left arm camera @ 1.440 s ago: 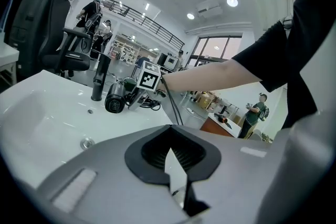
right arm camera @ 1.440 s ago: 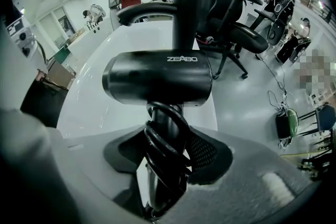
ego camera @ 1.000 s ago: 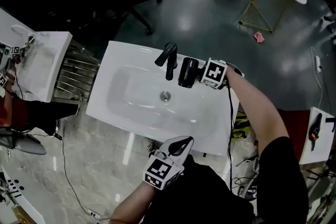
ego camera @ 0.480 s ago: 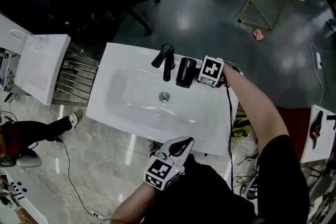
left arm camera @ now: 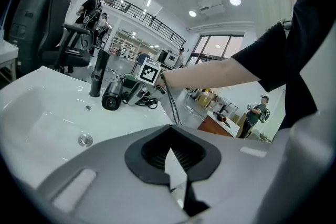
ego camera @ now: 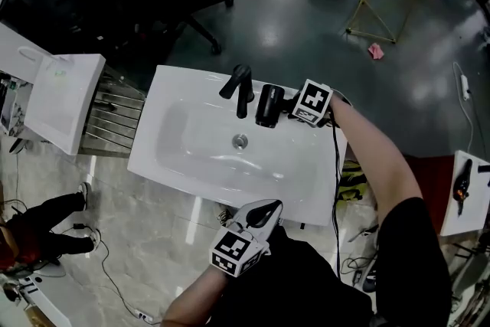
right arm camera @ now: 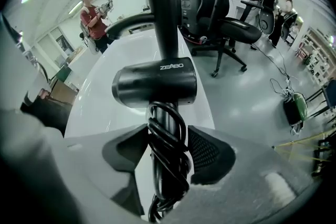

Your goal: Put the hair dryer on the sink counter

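**Partner:** What is your right hand doing?

**Me:** My right hand-held gripper (right arm camera: 167,150) has just been spreading its jaws. They now stand wide, one on each side of the handle (right arm camera: 167,131) of the hair dryer (right arm camera: 155,84), which has its cord wound round it. As far as I can see the pads do not press it, so I call the grip released.

**Partner:** And where is the dryer?

**Me:** It lies on the white tabletop (ego camera: 306,172), on the back ledge just beside the black faucet (ego camera: 239,84). Its mouth faces the basin (ego camera: 191,142) and its handle points toward my gripper. It sits behind the basin, not in it.

**Partner:** So what is left?

**Me:** I judge the placing all but done, and what remains is a clean withdrawal. I should draw straight back along the handle's line with the jaws wide, so no pad snags a cord loop and drags the dryer along. The barrel is round and the ledge glossy. A sideways nudge could roll it toward the basin or knock it against the faucet. I'd lift only once my tips are past the handle's end.

**Partner:** And your left?

**Me:** My left hand-held gripper (ego camera: 269,207) is clenched on nothing. It hovers at the near edge of the tabletop, well apart from the dryer, and I'd leave it out of this step.
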A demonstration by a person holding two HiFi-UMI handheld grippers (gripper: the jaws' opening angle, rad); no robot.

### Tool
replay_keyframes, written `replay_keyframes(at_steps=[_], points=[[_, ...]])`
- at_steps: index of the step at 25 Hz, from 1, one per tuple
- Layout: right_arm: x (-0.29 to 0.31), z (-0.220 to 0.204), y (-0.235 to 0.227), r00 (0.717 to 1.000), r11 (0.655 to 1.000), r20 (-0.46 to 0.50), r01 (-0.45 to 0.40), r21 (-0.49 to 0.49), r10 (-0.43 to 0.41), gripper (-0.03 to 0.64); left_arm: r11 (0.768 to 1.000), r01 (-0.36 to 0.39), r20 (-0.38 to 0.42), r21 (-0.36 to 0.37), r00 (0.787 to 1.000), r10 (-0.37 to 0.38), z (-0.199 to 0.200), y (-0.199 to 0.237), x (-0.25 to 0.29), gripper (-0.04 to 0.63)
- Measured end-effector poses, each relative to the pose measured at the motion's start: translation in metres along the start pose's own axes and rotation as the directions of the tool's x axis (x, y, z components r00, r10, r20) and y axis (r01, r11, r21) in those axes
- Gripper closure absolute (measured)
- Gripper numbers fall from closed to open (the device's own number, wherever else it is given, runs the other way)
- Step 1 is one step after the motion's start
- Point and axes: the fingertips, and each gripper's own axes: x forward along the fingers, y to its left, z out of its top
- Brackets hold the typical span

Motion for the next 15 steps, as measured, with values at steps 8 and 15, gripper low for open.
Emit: replay_keyframes(at_steps=[8, 15], points=[[-0.043, -0.004, -0.01, 0.99, 0.995, 0.13, 0.052, 0.083, -0.063, 0.379, 0.999, -0.024, 0.006, 0.025, 1.0, 0.024, 0.006, -0.005, -0.006, 0.592], [-0.102, 0.011, 0.015, 0.923, 0.988, 0.37, 0.056, 0.144, -0.106, 0.408, 0.994, -0.095, 0.059, 0.059, 0.994, 0.091, 0.026, -0.005, -0.025, 0.592]])
